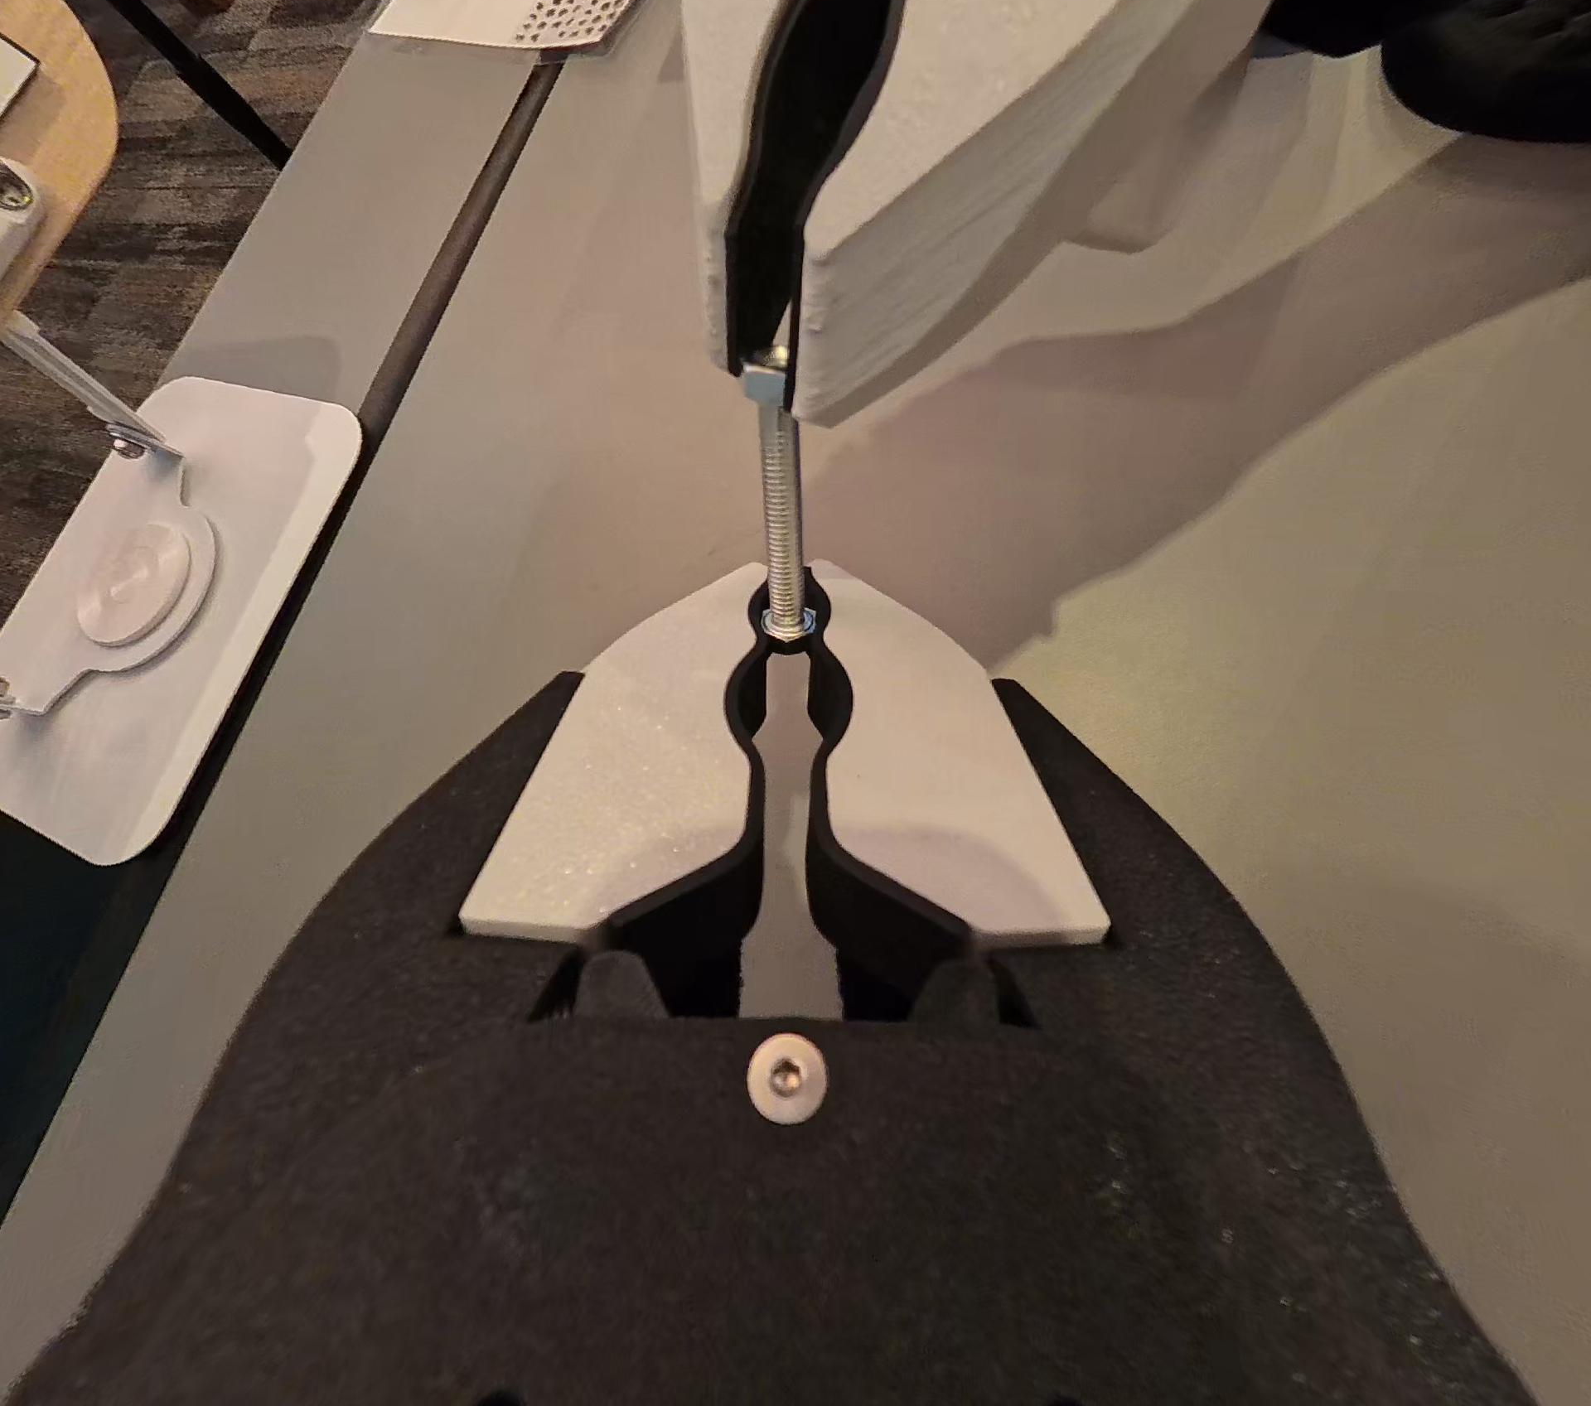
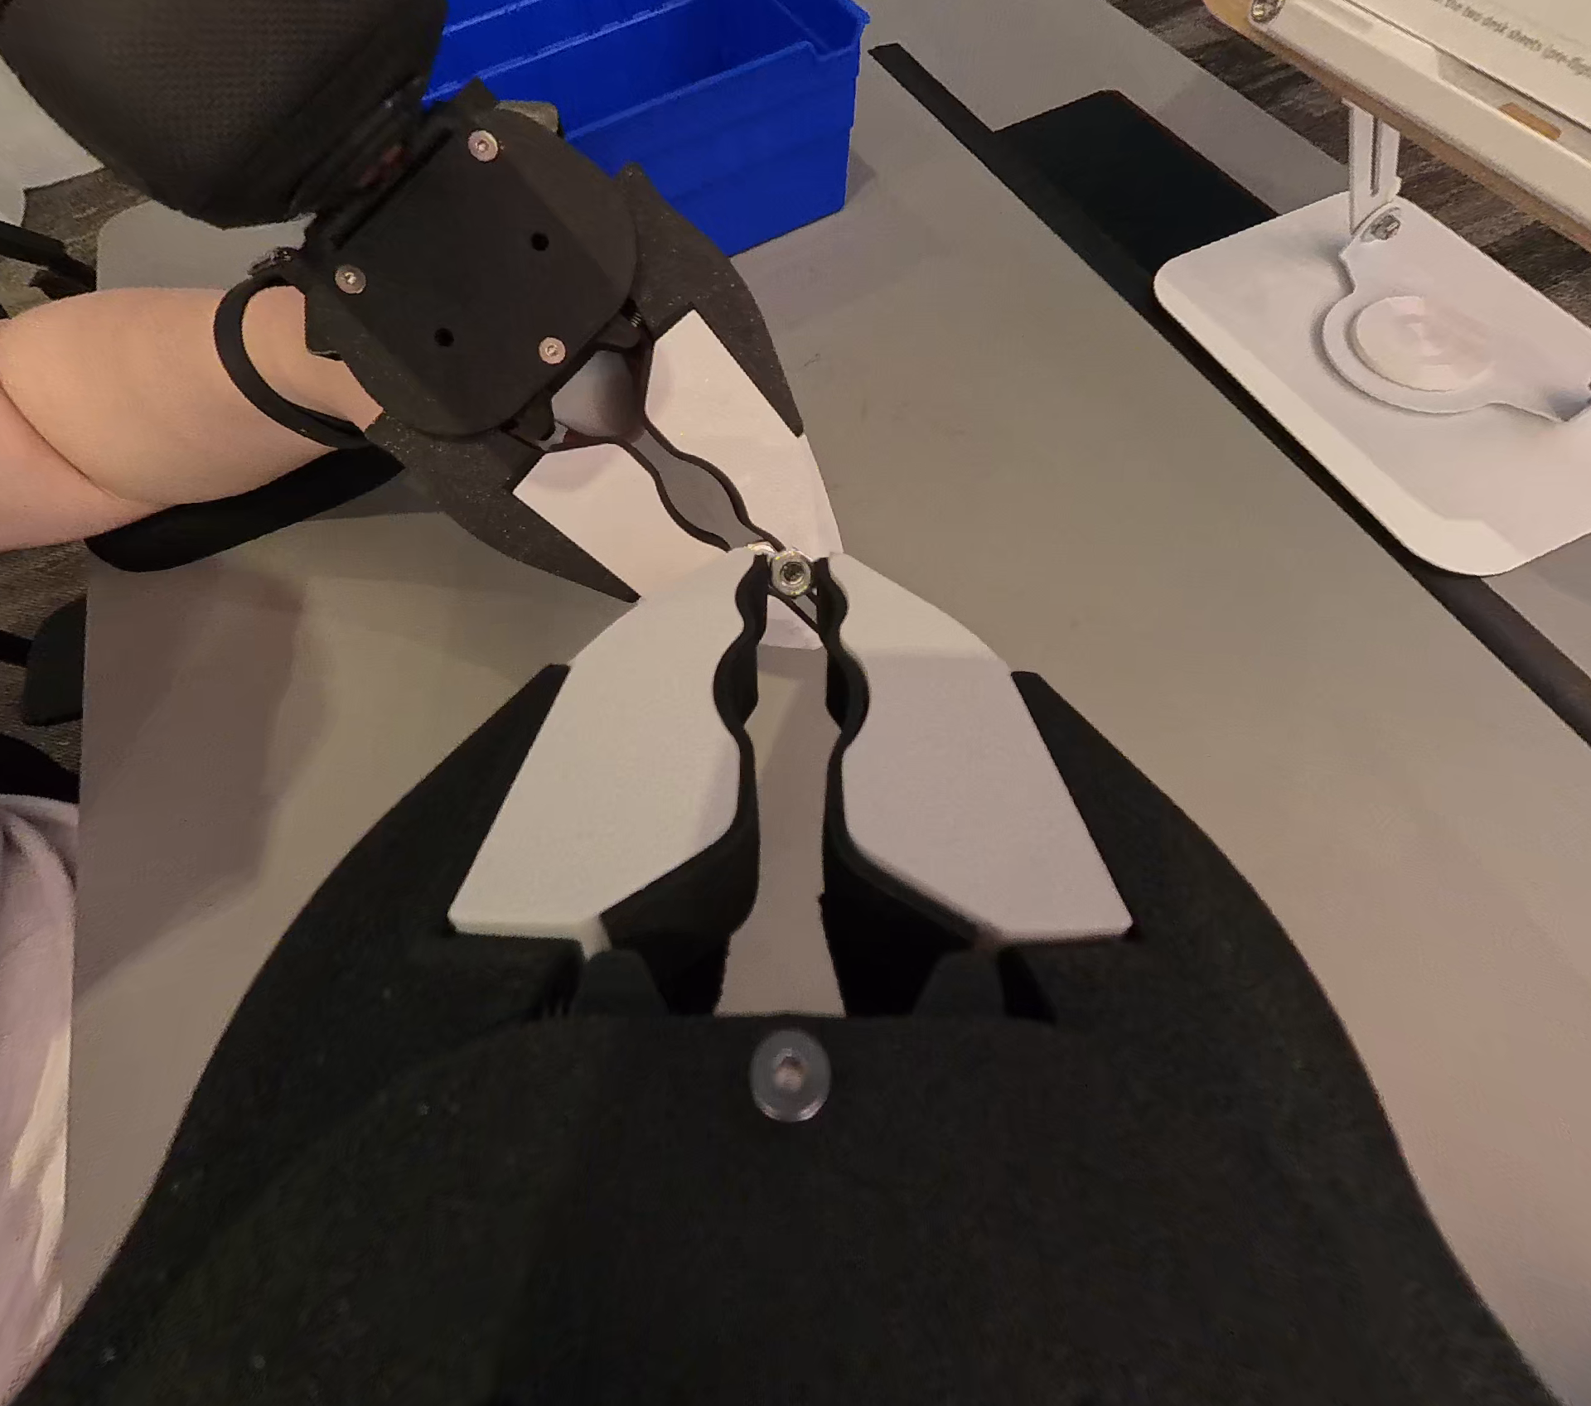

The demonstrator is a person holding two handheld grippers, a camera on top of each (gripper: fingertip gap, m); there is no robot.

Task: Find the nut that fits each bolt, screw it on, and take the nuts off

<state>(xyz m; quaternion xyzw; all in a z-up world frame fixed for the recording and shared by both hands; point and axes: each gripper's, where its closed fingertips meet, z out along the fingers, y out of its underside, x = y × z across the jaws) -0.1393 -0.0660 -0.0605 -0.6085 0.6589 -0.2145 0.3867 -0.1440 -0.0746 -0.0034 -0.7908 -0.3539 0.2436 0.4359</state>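
The bolt [image 1: 782, 504] hangs above the grey worktop [image 1: 1291, 934], spanning both tools. The right tongs [image 1: 769, 366] are clamped on its hex head; the left tongs [image 1: 788, 620] are clamped on the nut [image 1: 786, 624] at its far threaded end. Its long axis runs straight from one tong tip to the other, so turning must go about that line. A blue bin [image 2: 689, 73] sits well apart.

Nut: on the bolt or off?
On. In the left wrist view the nut sits around the bolt thread at its far end from the head, gripped by the left gripper; the right gripper holds the head.
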